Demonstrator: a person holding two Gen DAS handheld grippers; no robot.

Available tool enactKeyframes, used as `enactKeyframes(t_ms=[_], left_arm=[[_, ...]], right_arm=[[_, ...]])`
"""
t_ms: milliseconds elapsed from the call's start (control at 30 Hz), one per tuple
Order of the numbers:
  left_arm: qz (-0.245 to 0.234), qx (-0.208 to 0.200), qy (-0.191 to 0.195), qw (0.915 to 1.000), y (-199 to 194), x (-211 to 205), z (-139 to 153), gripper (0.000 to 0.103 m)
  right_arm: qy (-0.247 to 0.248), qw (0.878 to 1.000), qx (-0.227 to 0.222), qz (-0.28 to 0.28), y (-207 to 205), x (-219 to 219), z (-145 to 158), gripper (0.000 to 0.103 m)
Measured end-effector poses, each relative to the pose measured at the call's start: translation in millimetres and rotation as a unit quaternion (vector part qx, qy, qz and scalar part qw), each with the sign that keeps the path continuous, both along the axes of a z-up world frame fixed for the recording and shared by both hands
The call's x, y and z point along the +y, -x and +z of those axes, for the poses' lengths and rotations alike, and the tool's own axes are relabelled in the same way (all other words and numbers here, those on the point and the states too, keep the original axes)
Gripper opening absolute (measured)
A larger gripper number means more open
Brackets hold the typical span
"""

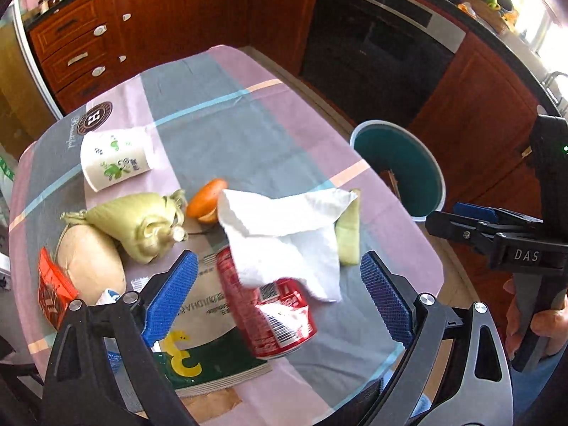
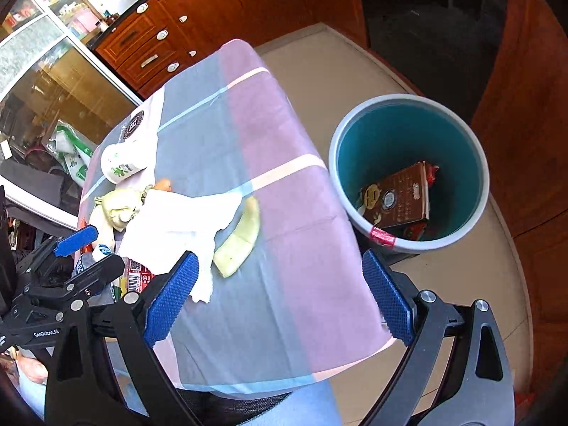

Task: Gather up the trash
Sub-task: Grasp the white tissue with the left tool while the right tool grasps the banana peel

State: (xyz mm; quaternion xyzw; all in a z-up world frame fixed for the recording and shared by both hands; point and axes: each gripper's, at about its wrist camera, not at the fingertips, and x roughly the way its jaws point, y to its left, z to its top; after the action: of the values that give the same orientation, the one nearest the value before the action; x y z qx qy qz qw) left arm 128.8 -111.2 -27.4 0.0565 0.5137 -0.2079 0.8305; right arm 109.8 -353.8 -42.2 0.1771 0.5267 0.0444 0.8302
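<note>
Far left on the worktop (image 1: 248, 106): orange-red wrapper (image 1: 53, 285) at the edge, beige pouch (image 1: 90, 266) beside it, paper cup (image 1: 113, 158) tipped on its side behind. Next along, a knotted green bag (image 1: 142, 223) leaning on the pouch, orange peel (image 1: 206, 200) just beyond it. Centre now: red can (image 1: 273, 316) lying on a booklet (image 1: 198, 337), white tissue (image 1: 284, 234) draped over its top end, so probably the tissue needs lifting first. Pale green rind (image 1: 348, 238) poking out from under the tissue's right corner.

Left hand-held gripper (image 1: 280, 298) hovering over the can, blue pads spread wide, nothing between them, seemingly lined up to straddle can or tissue. Right hand-held gripper (image 2: 280, 298) wide apart too, empty, poised over the worktop's near right corner, close to the bin (image 2: 475, 163) for a short carry.

Far right, on the floor just beside the worktop: bin with a brown box (image 2: 397, 198) and red scraps already inside. Collecting partly done, most trash not yet moved.
</note>
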Motion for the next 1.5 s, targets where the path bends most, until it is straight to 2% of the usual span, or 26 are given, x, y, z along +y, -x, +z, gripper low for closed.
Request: enactKeyframes(t_ms=[200,300,467,600,733,800,867,933,967,1000,1067,1100,1133,1167,1200,1300,1367,1400,1500], left_arm=[[0.01,0.025,-0.007,0.9996,4.7,25.0,-29.6,0.094],[0.007,0.027,-0.004,0.9996,-3.2,23.3,-30.0,0.094],[-0.025,0.012,-0.022,0.9994,-25.1,5.8,-26.4,0.094],[-0.048,0.031,-0.029,0.9979,-46.0,-11.6,-33.7,0.094],[-0.042,0.017,-0.046,0.9979,-49.9,-21.3,-41.5,0.093],[-0.039,0.008,-0.056,0.9976,-47.4,-23.7,-44.8,0.082],[-0.041,0.009,-0.051,0.9978,-45.4,-23.8,-46.4,0.06],[-0.044,0.011,-0.05,0.9977,-44.0,-24.3,-47.4,0.046],[-0.046,0.009,-0.051,0.9976,-43.9,-24.3,-47.1,0.038],[-0.048,0.008,-0.05,0.9976,-43.8,-24.1,-46.6,0.037],[-0.049,0.015,-0.035,0.9981,-44.7,-21.2,-45.0,0.028],[-0.05,0.019,-0.028,0.9982,-45.3,-19.4,-44.1,0.025],[-0.051,0.022,-0.025,0.9982,-45.9,-18.4,-43.8,0.017],[-0.051,0.023,-0.023,0.9982,-46.3,-17.6,-43.7,0.012],[-0.053,0.024,-0.022,0.9981,-46.2,-17.1,-43.7,0.011],[-0.061,0.026,-0.022,0.9975,-45.6,-17.9,-45.0,0.01],[-0.061,0.029,-0.018,0.9975,-45.7,-17.2,-45.3,0.009],[-0.06,0.029,-0.016,0.9976,-47.0,-17.0,-45.0,0.008],[-0.06,0.022,-0.012,0.9979,-46.4,-15.5,-38.5,0.006]], right_arm=[[0.003,1.0,0.02,0.014,-0.8,25.1,-24.1,0.089],[0.001,1.0,0.018,0.01,-2.5,27.6,-30.1,0.089],[0.0,1.0,0.01,0.0,-5.5,22.4,-34.6,0.089],[-0.003,1.0,0.012,-0.001,-8.6,19.2,-38.9,0.089],[0.004,1.0,0.007,0.007,-14.9,21.1,-40.5,0.089],[0.015,1.0,0.005,0.01,-19.6,22.8,-42.6,0.089],[0.021,1.0,-0.005,0.013,-23.8,24.0,-44.1,0.089],[0.029,0.999,-0.014,0.017,-28.9,26.0,-45.8,0.089],[0.035,0.999,-0.018,0.021,-31.7,27.9,-46.7,0.087],[0.04,0.999,-0.021,0.024,-34.7,30.0,-47.2,0.081],[0.05,0.998,-0.026,0.032,-40.9,34.8,-48.7,0.073],[0.051,0.998,-0.028,0.038,-44.0,37.6,-49.7,0.065],[0.053,0.997,-0.029,0.044,-47.1,40.5,-51.3,0.059],[0.056,0.997,-0.027,0.049,-50.4,43.4,-53.4,0.056],[0.058,0.997,-0.026,0.053,-53.1,46.1,-55.4,0.052],[0.072,0.995,-0.03,0.064,-59.5,55.1,-58.5,0.049],[0.081,0.993,-0.034,0.072,-61.7,60.6,-58.7,0.034],[0.085,0.993,-0.038,0.074,-61.5,62.5,-58.2,0.019],[0.074,0.994,-0.039,0.073,-60.2,62.4,-57.9,0.013]])
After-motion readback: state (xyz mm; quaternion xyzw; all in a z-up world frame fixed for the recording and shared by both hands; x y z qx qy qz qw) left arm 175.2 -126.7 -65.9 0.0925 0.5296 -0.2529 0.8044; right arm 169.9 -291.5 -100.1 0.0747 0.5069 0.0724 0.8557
